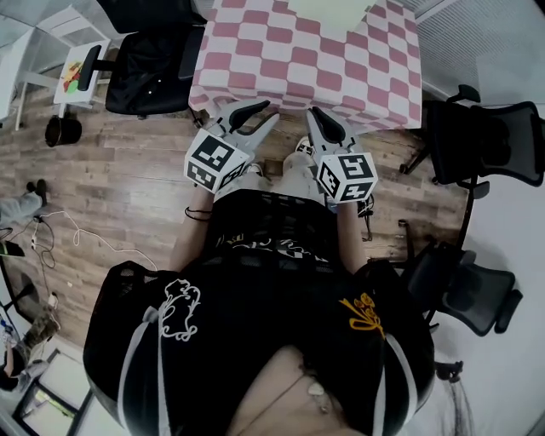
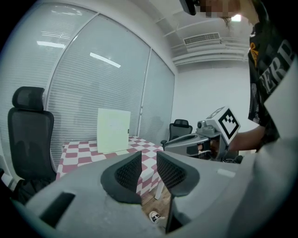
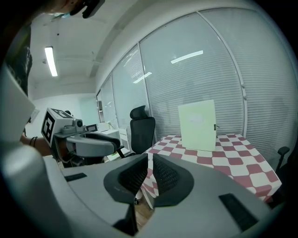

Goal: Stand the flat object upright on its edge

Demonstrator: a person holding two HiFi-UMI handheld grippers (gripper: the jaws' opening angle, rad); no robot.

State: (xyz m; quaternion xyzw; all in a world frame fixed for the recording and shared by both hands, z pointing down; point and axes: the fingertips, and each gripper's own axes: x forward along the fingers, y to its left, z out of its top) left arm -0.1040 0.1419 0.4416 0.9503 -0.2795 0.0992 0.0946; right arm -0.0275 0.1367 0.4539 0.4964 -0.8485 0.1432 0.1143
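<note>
The flat object, a pale green board (image 1: 332,13), stands upright on the far part of the pink-and-white checkered table (image 1: 281,60). It shows as an upright panel in the left gripper view (image 2: 113,130) and in the right gripper view (image 3: 198,125). Both grippers hang in front of the person's body, short of the table's near edge and well away from the board. My left gripper (image 1: 260,115) (image 2: 149,155) has a small gap between its jaws with nothing in it. My right gripper (image 1: 317,119) (image 3: 150,158) has its jaws nearly together and empty.
A black office chair (image 1: 149,60) stands at the table's left side, and two more (image 1: 485,140) (image 1: 464,285) stand at the right. A small white side table (image 1: 81,72) and a cable (image 1: 77,230) are on the wooden floor at the left. Window blinds run behind the table.
</note>
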